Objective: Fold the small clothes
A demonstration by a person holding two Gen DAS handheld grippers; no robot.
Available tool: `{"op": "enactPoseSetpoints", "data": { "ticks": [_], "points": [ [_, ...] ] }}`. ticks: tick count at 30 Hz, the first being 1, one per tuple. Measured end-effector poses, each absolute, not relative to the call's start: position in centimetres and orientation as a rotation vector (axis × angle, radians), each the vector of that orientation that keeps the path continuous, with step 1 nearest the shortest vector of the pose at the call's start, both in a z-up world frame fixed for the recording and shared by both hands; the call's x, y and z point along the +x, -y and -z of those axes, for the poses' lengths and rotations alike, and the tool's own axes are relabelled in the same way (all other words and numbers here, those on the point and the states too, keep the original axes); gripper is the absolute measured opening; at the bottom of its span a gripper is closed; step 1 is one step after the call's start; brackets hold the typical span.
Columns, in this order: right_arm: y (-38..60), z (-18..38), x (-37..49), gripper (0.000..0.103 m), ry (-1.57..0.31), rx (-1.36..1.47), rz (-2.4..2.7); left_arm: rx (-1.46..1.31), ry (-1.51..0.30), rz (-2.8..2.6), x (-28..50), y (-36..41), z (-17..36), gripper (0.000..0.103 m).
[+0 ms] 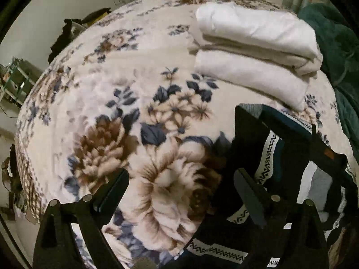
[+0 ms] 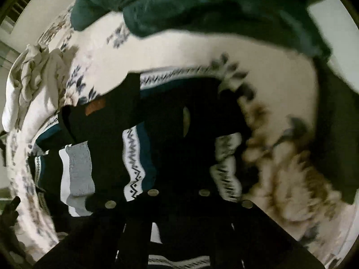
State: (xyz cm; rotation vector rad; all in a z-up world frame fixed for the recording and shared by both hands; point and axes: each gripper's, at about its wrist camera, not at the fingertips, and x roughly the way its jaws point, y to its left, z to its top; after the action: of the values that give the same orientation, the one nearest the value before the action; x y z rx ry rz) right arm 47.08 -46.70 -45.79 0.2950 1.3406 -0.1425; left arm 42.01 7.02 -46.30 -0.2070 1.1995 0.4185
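Note:
A dark knitted garment [image 1: 280, 157] with white zigzag bands, teal and grey stripes lies on the floral blanket [image 1: 134, 89] at the lower right. My left gripper [image 1: 181, 179] is open above the blanket, its right finger [image 1: 249, 192] over the garment's edge. In the right wrist view the same garment [image 2: 134, 157] fills the middle. My right gripper [image 2: 179, 121] is low over it, dark against the dark cloth; I cannot tell how its jaws stand or whether they hold fabric. A brown label [image 2: 95, 107] shows on the garment.
Folded white clothes [image 1: 253, 51] are stacked at the back right of the blanket. A dark green blanket [image 2: 202, 6] lies along the far side. Crumpled cream cloth [image 2: 33, 71] lies at the left. A wall and a shelf [image 1: 15, 78] stand beyond the bed's left edge.

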Motion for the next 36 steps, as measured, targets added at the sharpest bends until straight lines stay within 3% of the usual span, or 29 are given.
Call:
{"op": "enactPoseSetpoints", "data": {
  "ticks": [7, 14, 17, 19, 21, 23, 26, 32, 34, 36],
  "points": [
    [49.9, 41.8, 44.9, 0.005, -1.271, 0.218, 0.252, -0.221, -1.234, -0.362, 44.2, -5.3, 48.4, 0.096],
    [51.8, 44.1, 45.4, 0.005, -1.339, 0.143, 0.326, -0.187, -1.277, -0.308, 46.9, -4.0, 50.5, 0.096],
    [52.3, 46.8, 45.8, 0.005, -1.470, 0.182, 0.282, -0.157, -1.286, -0.285, 47.8, -3.5, 50.7, 0.096],
    [53.6, 46.6, 45.5, 0.014, -1.496, 0.265, 0.300, -0.133, -1.277, -0.257, 48.4, -3.0, 50.2, 0.096],
    [54.5, 44.8, 45.2, 0.041, -1.444, 0.308, 0.345, -0.111, -1.264, -0.224, 48.8, -2.3, 49.6, 0.096],
    [54.3, 42.2, 44.9, 0.054, -1.339, 0.356, 0.339, -0.078, -1.261, -0.184, 49.2, -1.0, 49.4, 0.096],
    [51.1, 41.5, 46.2, 0.055, -1.322, 0.383, 0.123, -0.026, -1.276, -0.131, 49.8, 1.0, 50.0, 0.096],
    [45.5, 49.0, 49.8, 0.054, -1.527, 0.206, -0.107, 0.043, -1.402, -0.142, 52.2, 1.7, 55.0, 0.096],
    [47.4, 49.9, 50.8, 0.041, -1.476, 0.097, 0.059, -0.010, -1.422, -0.133, 52.6, 0.8, 55.4, 0.098],
    [49.7, 49.4, 51.2, 0.040, -1.433, 0.150, 0.170, -0.009, -1.385, -0.142, 52.4, 0.6, 54.1, 0.098]
  ]
}}
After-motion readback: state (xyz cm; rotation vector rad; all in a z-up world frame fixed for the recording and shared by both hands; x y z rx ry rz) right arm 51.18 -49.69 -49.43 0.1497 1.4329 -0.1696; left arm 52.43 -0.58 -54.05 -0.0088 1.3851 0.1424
